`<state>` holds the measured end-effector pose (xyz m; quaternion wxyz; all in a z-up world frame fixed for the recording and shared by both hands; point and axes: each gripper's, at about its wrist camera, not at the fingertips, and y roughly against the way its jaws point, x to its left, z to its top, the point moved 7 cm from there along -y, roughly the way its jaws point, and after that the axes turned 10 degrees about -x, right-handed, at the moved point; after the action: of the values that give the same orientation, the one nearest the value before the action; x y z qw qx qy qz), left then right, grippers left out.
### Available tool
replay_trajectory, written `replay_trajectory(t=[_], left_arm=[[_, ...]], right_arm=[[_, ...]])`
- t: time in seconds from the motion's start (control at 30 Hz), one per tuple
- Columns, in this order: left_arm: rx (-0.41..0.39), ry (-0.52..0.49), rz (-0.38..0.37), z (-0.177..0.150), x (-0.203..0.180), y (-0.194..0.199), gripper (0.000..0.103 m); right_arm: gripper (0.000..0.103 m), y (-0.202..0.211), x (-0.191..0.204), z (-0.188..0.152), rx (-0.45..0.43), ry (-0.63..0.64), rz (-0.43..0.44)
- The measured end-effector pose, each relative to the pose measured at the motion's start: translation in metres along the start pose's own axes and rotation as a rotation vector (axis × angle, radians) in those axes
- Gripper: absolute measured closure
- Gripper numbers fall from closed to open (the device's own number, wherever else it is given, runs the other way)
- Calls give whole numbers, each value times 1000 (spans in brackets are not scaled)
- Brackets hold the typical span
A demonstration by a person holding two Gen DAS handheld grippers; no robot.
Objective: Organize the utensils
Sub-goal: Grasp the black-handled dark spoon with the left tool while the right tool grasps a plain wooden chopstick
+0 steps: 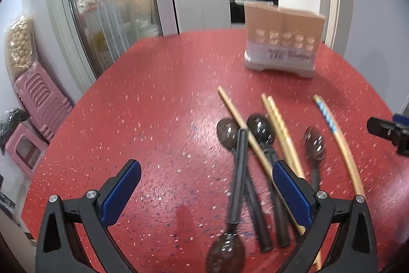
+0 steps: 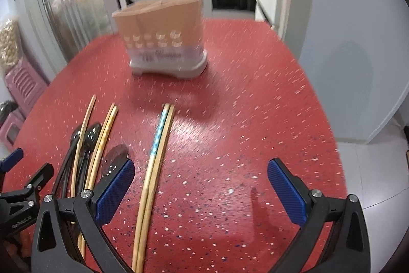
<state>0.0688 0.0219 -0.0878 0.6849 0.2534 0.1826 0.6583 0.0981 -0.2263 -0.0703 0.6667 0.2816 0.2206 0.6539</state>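
Left gripper point(image 1: 205, 186): jaws spread wide, nothing between the pads, held above the red speckled table point(image 1: 153, 104). The utensil heap lies ahead and to its right side; its right finger point(image 1: 291, 193) overlaps the heap in view, contact cannot be told.

Heap contents, left wrist view: four dark spoons point(image 1: 260, 131), one of them reversed with its bowl nearest the camera and its handle crossing the others; a single plain chopstick point(image 1: 245, 127) laid diagonally over the spoon handles; a yellow chopstick pair point(image 1: 281, 129) just right of that; a blue-banded chopstick point(image 1: 332, 124) furthest right, apart from the spoons.

Right gripper point(image 2: 200, 186): jaws wide apart, empty, above the table. The blue-banded chopstick pair point(image 2: 157, 150) runs lengthwise between its fingers, nearer the left finger point(image 2: 115, 188). Spoons and remaining chopsticks sit beyond that finger, to the left.

Utensil holder point(image 2: 163, 35): tan, with grey base, upright, well ahead of both grippers, compartments look empty. Frames motion-blurred
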Motion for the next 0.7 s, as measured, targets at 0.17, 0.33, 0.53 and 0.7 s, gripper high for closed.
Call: replay_trajectory(t=[0.17, 0.33, 0.53, 0.7], left_arm=[[52, -7, -18, -10, 3, -12, 0], [67, -6, -17, -10, 7, -19, 0], [88, -4, -14, -14, 11, -24, 0], [102, -21, -16, -18, 9, -28, 0]], right_arm=[[23, -20, 6, -10, 109, -10, 43], [38, -34, 5, -19, 185, -14, 47], [41, -39, 10, -18, 205, 4, 57], [41, -43, 20, -17, 212, 35, 63]])
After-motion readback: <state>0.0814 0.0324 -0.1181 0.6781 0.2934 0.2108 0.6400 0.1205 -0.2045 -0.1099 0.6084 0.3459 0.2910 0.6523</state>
